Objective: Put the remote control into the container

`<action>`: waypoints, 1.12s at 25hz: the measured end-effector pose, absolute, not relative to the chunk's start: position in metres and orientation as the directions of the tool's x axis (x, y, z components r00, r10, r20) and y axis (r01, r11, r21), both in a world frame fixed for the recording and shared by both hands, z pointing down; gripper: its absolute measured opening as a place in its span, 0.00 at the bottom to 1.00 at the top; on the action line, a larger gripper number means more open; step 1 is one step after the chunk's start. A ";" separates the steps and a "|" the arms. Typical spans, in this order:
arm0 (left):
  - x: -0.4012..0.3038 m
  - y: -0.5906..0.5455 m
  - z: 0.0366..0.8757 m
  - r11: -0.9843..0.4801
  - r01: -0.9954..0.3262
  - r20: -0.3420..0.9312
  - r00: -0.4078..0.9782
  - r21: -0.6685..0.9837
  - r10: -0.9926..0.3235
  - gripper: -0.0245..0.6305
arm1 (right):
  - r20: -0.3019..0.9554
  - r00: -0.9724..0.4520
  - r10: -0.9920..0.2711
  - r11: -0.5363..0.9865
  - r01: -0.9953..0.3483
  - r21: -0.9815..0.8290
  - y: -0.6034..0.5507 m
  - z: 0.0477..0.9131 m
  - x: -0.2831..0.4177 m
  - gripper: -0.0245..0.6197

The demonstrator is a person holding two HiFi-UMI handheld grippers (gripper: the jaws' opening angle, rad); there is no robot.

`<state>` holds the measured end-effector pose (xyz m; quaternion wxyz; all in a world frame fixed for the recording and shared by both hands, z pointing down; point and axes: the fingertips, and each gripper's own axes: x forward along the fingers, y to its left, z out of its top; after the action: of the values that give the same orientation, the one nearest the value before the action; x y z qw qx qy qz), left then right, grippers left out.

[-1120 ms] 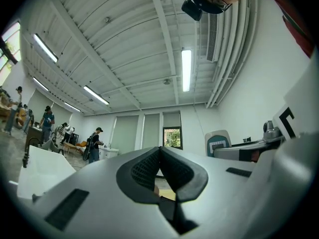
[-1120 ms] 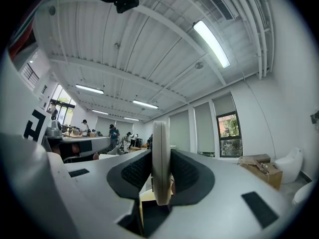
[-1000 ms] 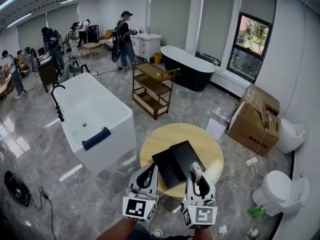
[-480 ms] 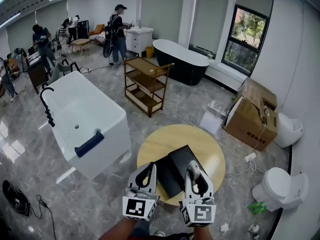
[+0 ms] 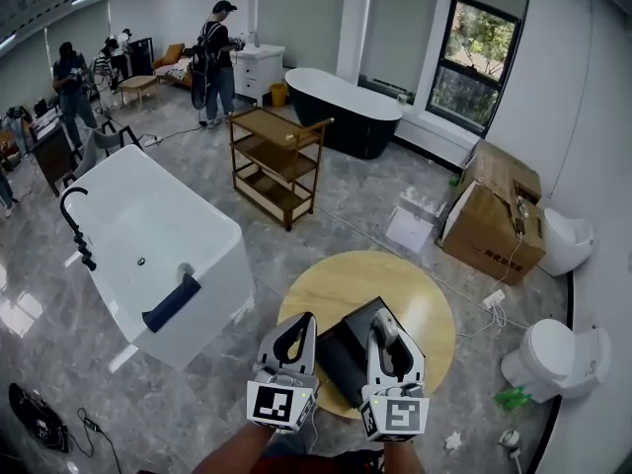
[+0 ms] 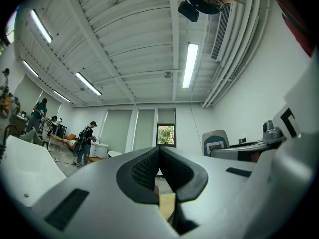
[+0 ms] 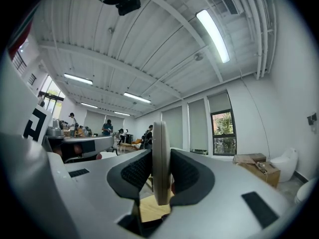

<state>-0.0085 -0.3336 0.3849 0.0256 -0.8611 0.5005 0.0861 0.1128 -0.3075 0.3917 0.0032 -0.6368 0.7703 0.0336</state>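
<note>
Right tongs (image 5: 381,320) with remote (image 7: 161,158), round table (image 5: 415,294)

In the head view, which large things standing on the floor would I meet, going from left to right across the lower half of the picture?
From the left: white bathtub → round wooden table → white toilet.

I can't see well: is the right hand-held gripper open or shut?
Shut on the remote: both pads press the sides of that thin grey slab.

a big open hall set with bathroom fixtures: white bathtub (image 5: 148,240), black bathtub (image 5: 346,118), toilet (image 5: 555,358), vanity cabinet (image 5: 259,73).
</note>
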 end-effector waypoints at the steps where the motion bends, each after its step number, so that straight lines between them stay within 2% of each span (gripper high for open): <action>1: -0.010 -0.340 0.385 -0.504 -0.863 -0.170 0.490 0.044 -0.855 0.06 | -0.047 -0.181 -0.982 0.178 -0.983 0.048 -0.312 0.391 0.111 0.23; 7: -0.007 -0.358 0.386 -0.530 -0.847 -0.160 0.518 0.043 -0.840 0.06 | -0.045 -0.162 -0.986 0.160 -0.986 0.050 -0.327 0.391 0.109 0.23; 12: 0.001 -0.366 0.400 -0.496 -0.867 -0.149 0.483 0.057 -0.863 0.06 | -0.031 -0.172 -0.985 0.168 -0.981 0.099 -0.332 0.406 0.122 0.23; 18: 0.004 -0.364 0.413 -0.466 -0.882 -0.130 0.455 0.075 -0.881 0.06 | 0.082 -0.216 -0.973 0.223 -0.970 0.092 -0.336 0.438 0.126 0.23; 28: -0.003 -0.357 0.418 -0.445 -0.892 -0.119 0.435 0.075 -0.892 0.06 | 0.344 -0.249 -0.905 0.294 -0.952 0.086 -0.351 0.508 0.111 0.23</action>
<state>-0.0027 -0.3569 0.4179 -0.0002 -0.8470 0.5268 0.0706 0.1113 -0.3512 0.5075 -0.1663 -0.5900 0.7870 -0.0700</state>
